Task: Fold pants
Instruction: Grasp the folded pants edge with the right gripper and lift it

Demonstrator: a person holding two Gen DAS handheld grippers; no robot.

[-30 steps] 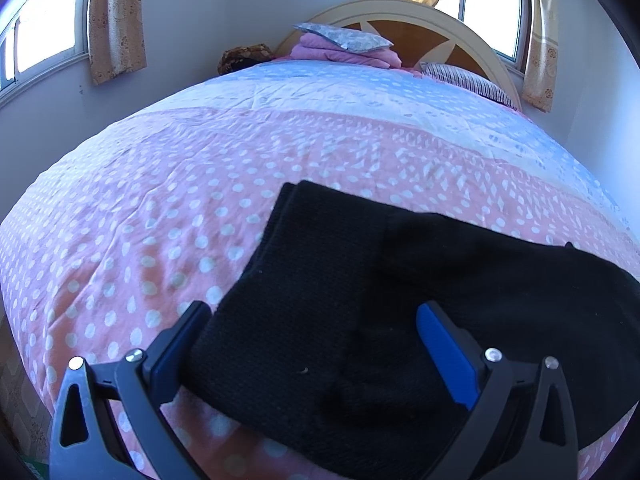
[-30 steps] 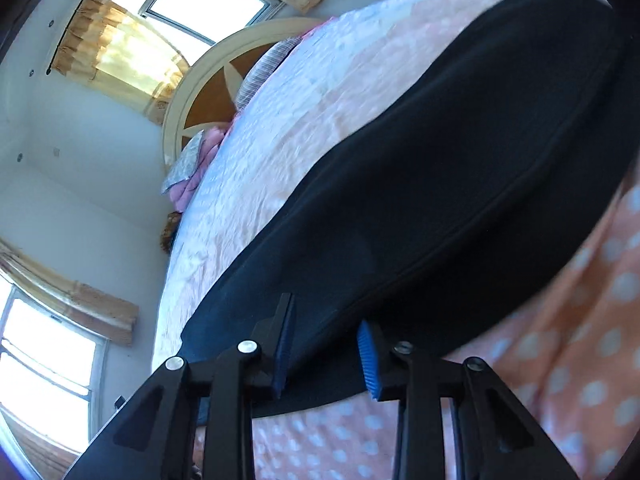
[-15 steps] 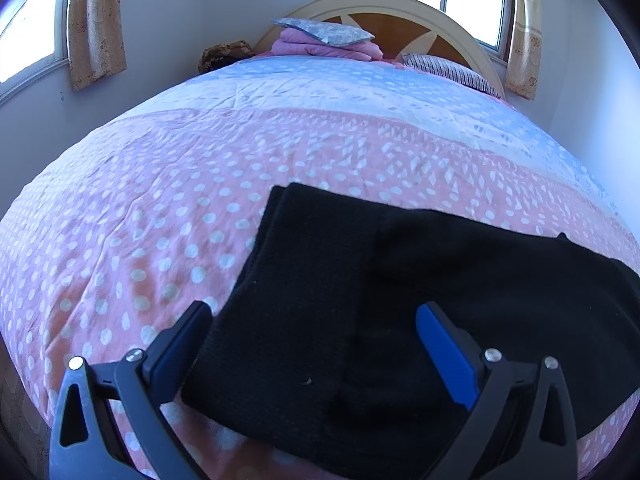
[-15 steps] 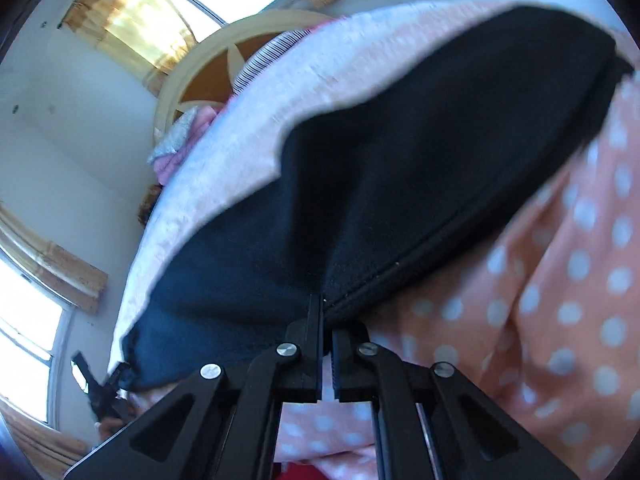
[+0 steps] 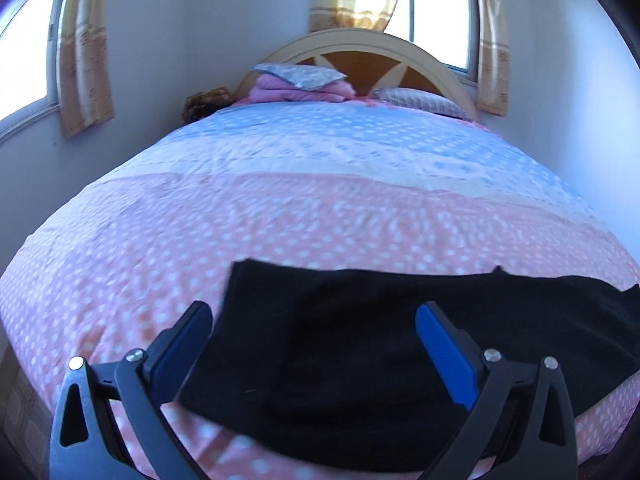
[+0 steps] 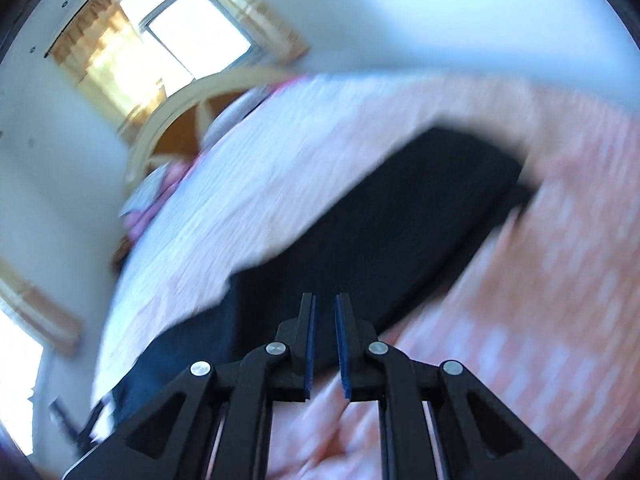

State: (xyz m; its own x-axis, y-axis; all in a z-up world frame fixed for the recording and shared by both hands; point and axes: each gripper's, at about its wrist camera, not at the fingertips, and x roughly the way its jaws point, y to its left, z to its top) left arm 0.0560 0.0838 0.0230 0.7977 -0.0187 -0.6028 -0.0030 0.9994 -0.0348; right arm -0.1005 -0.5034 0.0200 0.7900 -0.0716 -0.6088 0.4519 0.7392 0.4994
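Nearest the left wrist camera, the left gripper (image 5: pixel 312 328) stood with its jaws spread wide and nothing between the blue pads, hovering above the near edge of the bed (image 5: pixel 120 264); the black pants (image 5: pixel 360 344) lay flat beneath it, folded into a broad band running along that near edge toward the right-hand side, one square end left of centre. In the right wrist view, much blurred, the right gripper (image 6: pixel 323 320) showed a narrow gap between its pads and the jaws were opening; nothing was seen between them, and the pants (image 6: pixel 400 220) lay past the fingertips on the bedspread; whether the tips touched the cloth could not be told. The pink dotted bedspread (image 5: pixel 320 220) covered the near half of the bed, giving way to a pale blue band farther on. At the far edge a stack of folded pink bedding (image 5: pixel 300 86) and a pillow (image 5: pixel 416 100) rested against the arched headboard (image 5: pixel 360 46); curtained windows (image 5: pixel 440 20) stood behind.
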